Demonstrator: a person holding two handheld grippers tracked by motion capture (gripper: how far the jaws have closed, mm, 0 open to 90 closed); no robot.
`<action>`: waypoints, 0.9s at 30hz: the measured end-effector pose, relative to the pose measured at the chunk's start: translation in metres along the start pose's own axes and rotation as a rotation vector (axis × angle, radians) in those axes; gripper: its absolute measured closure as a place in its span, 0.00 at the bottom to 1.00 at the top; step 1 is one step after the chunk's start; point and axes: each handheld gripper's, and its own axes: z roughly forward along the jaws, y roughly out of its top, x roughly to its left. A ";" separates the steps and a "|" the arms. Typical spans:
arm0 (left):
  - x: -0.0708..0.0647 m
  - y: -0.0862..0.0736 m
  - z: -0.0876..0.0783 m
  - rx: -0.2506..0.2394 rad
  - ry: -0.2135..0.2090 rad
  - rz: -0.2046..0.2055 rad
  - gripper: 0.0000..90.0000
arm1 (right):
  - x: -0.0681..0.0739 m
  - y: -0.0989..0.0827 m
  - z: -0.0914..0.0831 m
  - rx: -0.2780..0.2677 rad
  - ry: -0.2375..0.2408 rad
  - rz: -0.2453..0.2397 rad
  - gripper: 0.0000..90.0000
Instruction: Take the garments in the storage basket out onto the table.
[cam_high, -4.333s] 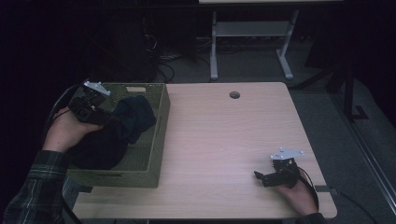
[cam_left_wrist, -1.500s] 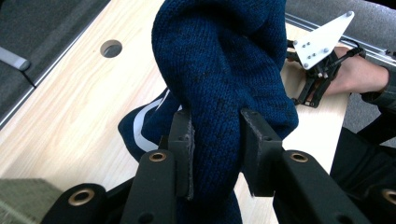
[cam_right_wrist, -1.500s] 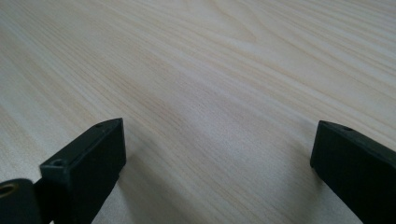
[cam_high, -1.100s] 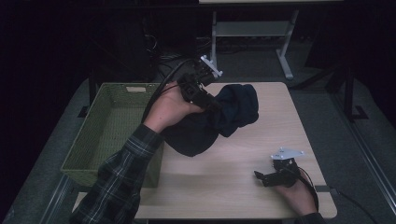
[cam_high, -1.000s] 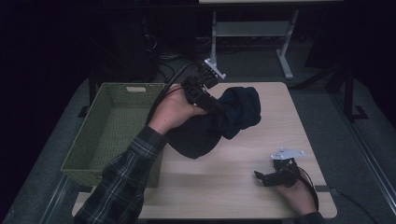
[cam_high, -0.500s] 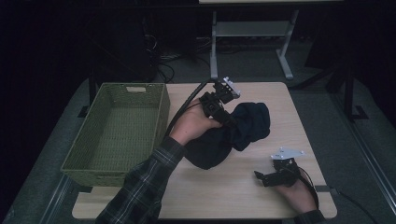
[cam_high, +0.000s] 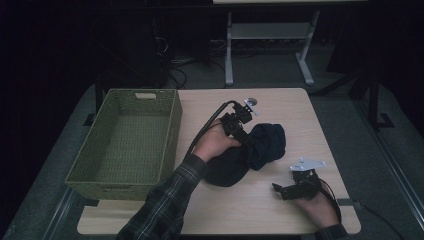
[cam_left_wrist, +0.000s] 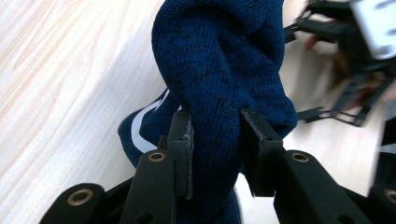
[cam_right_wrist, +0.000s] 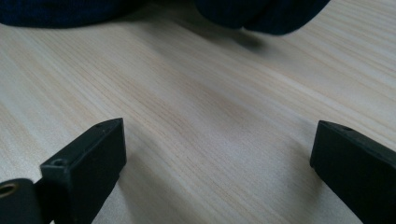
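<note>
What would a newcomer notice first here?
The dark blue garment bunched mid-table, a fold of it clamped in the left tongs. Next the green basket at the table's left edge. The right tongs rest open near the front right corner, apart from the garment.

A dark blue garment is seen to be of knitted cloth, matt and finely ribbed, with a smooth white stripe. The table is surfaced in pale wood-grain laminate with a smooth, low sheen. The green basket is woven and coarse. The gripper fingers are made of matt black plastic, with brass-coloured metal rivets.
</note>
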 end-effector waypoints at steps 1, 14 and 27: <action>0.004 -0.001 0.003 -0.005 -0.006 -0.006 0.74 | 0.000 0.000 0.000 -0.001 0.000 0.000 0.03; 0.035 -0.010 0.020 -0.035 0.008 -0.044 0.73 | 0.000 0.000 0.000 -0.002 0.002 0.003 0.03; 0.054 -0.020 0.029 -0.037 0.011 -0.076 0.68 | 0.000 0.000 0.001 -0.006 0.003 0.002 0.03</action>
